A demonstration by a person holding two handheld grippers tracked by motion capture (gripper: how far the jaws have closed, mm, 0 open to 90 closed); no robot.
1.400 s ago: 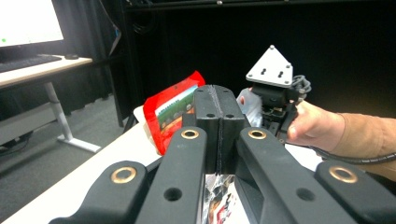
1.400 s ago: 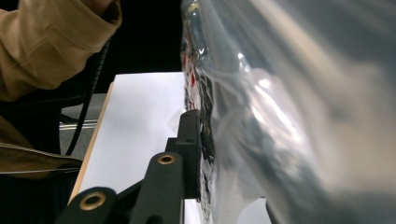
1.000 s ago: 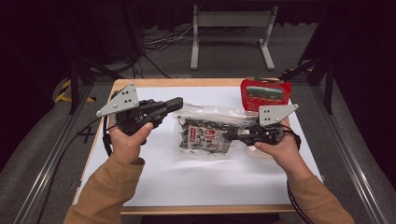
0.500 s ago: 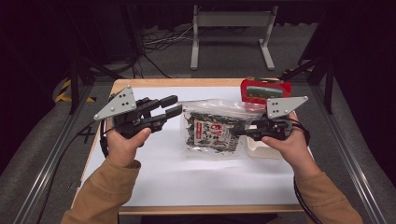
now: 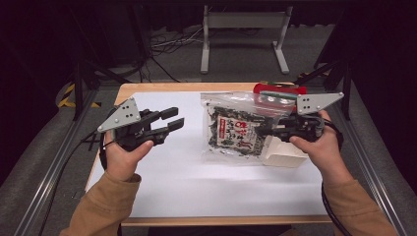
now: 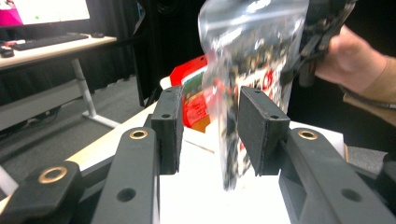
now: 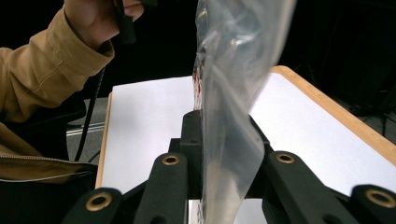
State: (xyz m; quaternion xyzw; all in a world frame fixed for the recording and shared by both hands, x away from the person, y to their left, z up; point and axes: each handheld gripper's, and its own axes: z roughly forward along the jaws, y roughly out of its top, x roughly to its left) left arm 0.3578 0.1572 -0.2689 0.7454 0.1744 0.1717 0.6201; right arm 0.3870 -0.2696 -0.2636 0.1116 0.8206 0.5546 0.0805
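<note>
A clear zip bag [image 5: 236, 129] with a dark printed packet inside hangs upright over the white table sheet [image 5: 196, 177]. My right gripper [image 5: 259, 132] is shut on the bag's right edge; in the right gripper view the plastic [image 7: 238, 56] is pinched between the jaws of the right gripper [image 7: 224, 140]. My left gripper [image 5: 176, 118] hovers to the left of the bag, apart from it. Its jaws have just been opening and nothing is between them. In the left gripper view the bag [image 6: 247, 46] hangs beyond the left gripper [image 6: 210, 130].
A red box [image 5: 280, 91] stands at the table's far right, behind the bag, also seen as the red box [image 6: 194, 93]. A white box [image 5: 285, 153] lies under my right hand. The wooden table edge [image 5: 147, 87] frames the white sheet.
The left gripper's jaws went from shut to open and drew slightly left of the bag. The right gripper rose, lifting the bag off the sheet to hang upright.
</note>
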